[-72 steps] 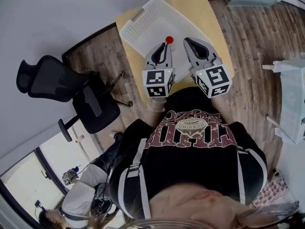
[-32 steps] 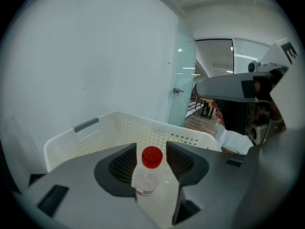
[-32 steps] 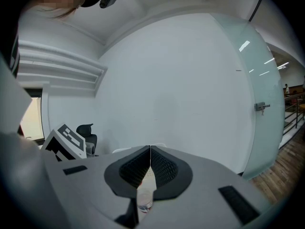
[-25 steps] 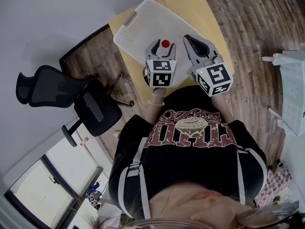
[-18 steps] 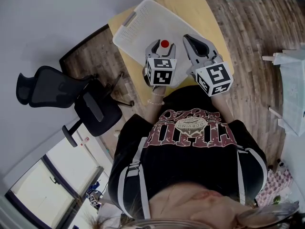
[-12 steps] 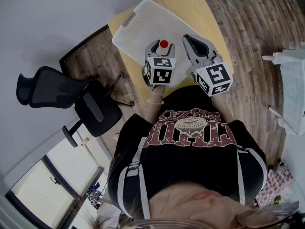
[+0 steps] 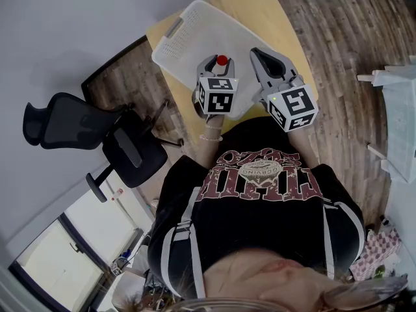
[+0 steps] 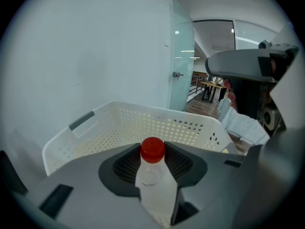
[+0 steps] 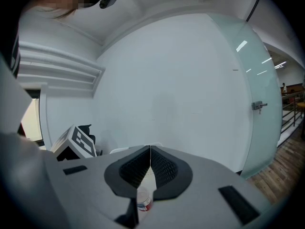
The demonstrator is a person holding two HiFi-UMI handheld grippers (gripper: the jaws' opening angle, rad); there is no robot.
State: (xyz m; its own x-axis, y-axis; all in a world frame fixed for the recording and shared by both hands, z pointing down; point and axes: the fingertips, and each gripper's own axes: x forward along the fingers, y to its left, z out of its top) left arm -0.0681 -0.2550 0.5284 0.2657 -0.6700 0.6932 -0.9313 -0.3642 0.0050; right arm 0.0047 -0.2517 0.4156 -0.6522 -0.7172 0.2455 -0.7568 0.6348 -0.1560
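Bottle: we see a clear bottle [image 8: 151, 178] with a red cap [image 8: 152, 149], upright, at the lower centre of the left gripper view. In the head view only its cap shows, upper centre of the frame.
Left gripper: the left gripper [image 8: 152, 152] is clenched on the bottle. Its ribbed pads [image 8: 125, 163] press the neck from both sides just under the cap.
Position of bottle: held in the air over the near edge of the basket [image 8: 114, 123]. We cannot tell whether its base touches anything.
Basket: white, perforated, with a grey handle slot at its left end. It fills the middle of the left gripper view behind the bottle and sits on the table [image 7: 276, 12].
Right gripper: the right gripper [image 9: 150, 148] is clenched, jaw tips meeting in a thin line with nothing between them. In the head view it hangs just right of the left gripper, apart from it, over the table's near edge.
Container: through the gap behind the right jaws, bottom centre of that view, we see a small clear container [image 9: 144, 200] with a red and blue label. We cannot tell what it rests on.
Cube: the left gripper's marker cube [image 9: 78, 142] shows at the left of the right gripper view.
Table: pale wood, top centre of the head view.
Surroundings: a black chair [image 7: 71, 122] at the left and a plank floor [image 7: 351, 51] at the right of the head view.
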